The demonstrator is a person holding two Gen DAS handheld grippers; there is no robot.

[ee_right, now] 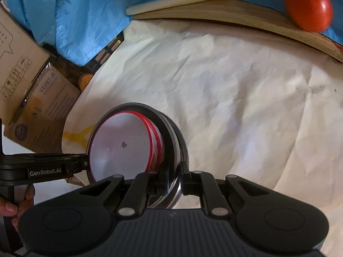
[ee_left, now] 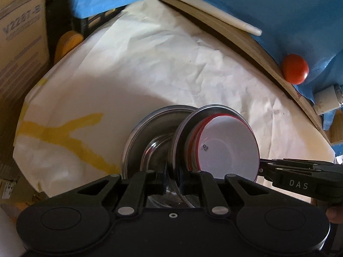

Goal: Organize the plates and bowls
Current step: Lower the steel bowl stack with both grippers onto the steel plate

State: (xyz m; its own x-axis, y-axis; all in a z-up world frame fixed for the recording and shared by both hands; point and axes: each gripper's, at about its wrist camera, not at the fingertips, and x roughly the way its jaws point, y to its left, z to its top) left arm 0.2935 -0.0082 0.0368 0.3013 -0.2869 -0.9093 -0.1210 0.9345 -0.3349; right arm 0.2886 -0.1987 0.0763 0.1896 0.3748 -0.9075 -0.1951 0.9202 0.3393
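Left gripper (ee_left: 173,178): clamped on steel plate (ee_left: 182,132) rim.
Right gripper (ee_right: 174,181): clamped on the same rim, opposite side.
Bowl (ee_left: 229,141): white, red-rimmed, inside plate.
Tomato (ee_right: 308,6): well beyond plate, on board (ee_right: 246,19).

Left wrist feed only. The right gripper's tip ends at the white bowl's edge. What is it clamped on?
Observer: In the right wrist view, the right gripper is shut on the rim of the steel plate, not on the white bowl. The bowl sits nested against that plate.
Operator: Anything on my gripper that I can't see?
Observer: The left gripper meets the stack at the opposite edge, and a hand is on its handle.
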